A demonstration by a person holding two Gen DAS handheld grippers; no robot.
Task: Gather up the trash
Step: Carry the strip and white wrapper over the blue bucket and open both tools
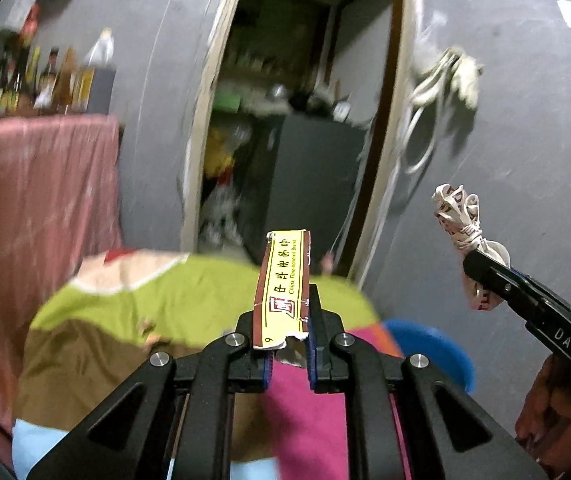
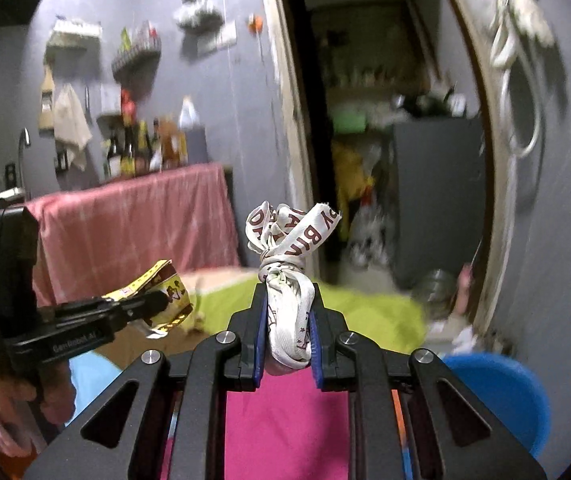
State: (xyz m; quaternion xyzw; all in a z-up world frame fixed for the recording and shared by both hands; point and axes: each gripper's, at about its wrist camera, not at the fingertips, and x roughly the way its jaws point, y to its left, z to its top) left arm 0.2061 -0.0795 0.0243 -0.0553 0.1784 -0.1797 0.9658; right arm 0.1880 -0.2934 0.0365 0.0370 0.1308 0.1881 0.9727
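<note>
The left claw [image 1: 287,334] is clamped narrow on one yellow-and-brown wrapper [image 1: 284,280], held up over the patchwork cloth [image 1: 165,300]. The right claw [image 2: 287,332] grips one knotted white printed ribbon [image 2: 285,264]. One blue bin [image 2: 497,392] sits lower right; its contents are hidden.

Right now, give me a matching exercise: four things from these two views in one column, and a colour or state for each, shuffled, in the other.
Things:
1. wrapper
2. knotted ribbon
3. basin
4. draped cloth

Colour or state:
A. blue, low on the right
B. pink, hanging below the bottles
C. yellow and brown, clamped in the left gripper
D. white with red letters, clamped in the right gripper

Pairs: 1-C, 2-D, 3-A, 4-B
</note>
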